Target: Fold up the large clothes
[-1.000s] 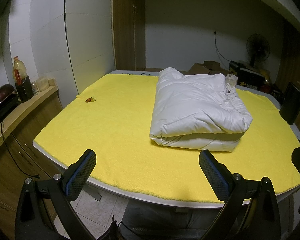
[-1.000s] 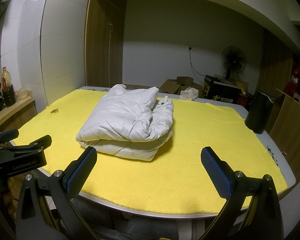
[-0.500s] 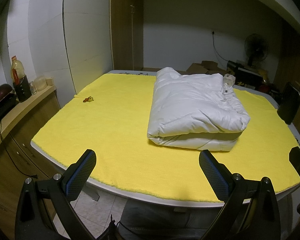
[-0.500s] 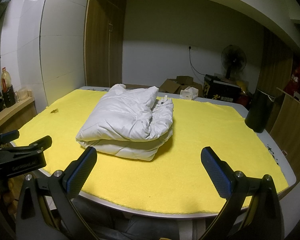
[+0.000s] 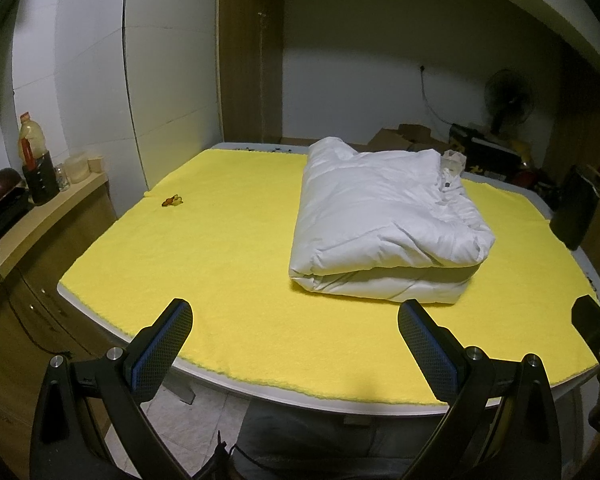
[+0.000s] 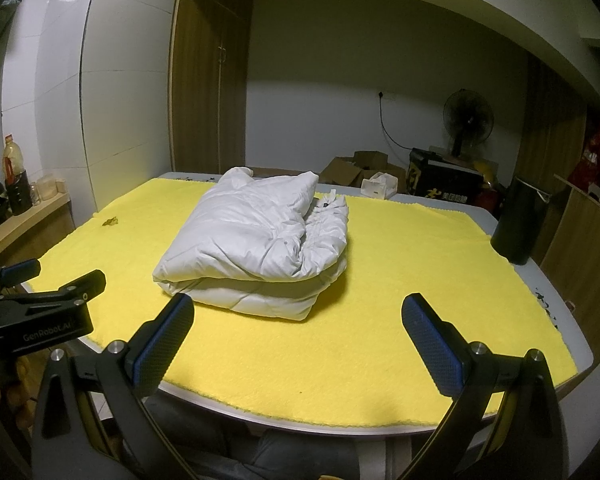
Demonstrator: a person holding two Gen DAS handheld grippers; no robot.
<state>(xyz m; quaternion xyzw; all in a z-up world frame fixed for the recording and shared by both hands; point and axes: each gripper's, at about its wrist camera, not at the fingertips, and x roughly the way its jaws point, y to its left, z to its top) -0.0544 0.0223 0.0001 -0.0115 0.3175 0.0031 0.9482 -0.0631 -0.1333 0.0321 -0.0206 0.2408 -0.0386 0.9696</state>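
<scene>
A white puffy jacket [image 5: 384, 220] lies folded into a thick bundle on the yellow cloth [image 5: 220, 240] that covers the table; the right wrist view shows the same jacket [image 6: 260, 240] near the table's middle. My left gripper [image 5: 294, 324] hangs open over the near table edge, short of the bundle and empty. My right gripper [image 6: 298, 320] is open too, held back at the near edge with nothing between its fingers. The left gripper [image 6: 40, 296] also shows at the left of the right wrist view.
A small orange-brown scrap [image 5: 172, 201] lies on the cloth at the far left. A black cylinder [image 6: 518, 220] stands at the table's right edge. A wooden counter [image 5: 40, 216] with a bottle [image 5: 32, 148] runs along the left. Boxes [image 6: 356, 168] and a fan [image 6: 466, 120] sit behind.
Both grippers stay open and empty. The left wrist view has drifted slightly, so the jacket sits a little further left in it; the jacket itself has not moved.
</scene>
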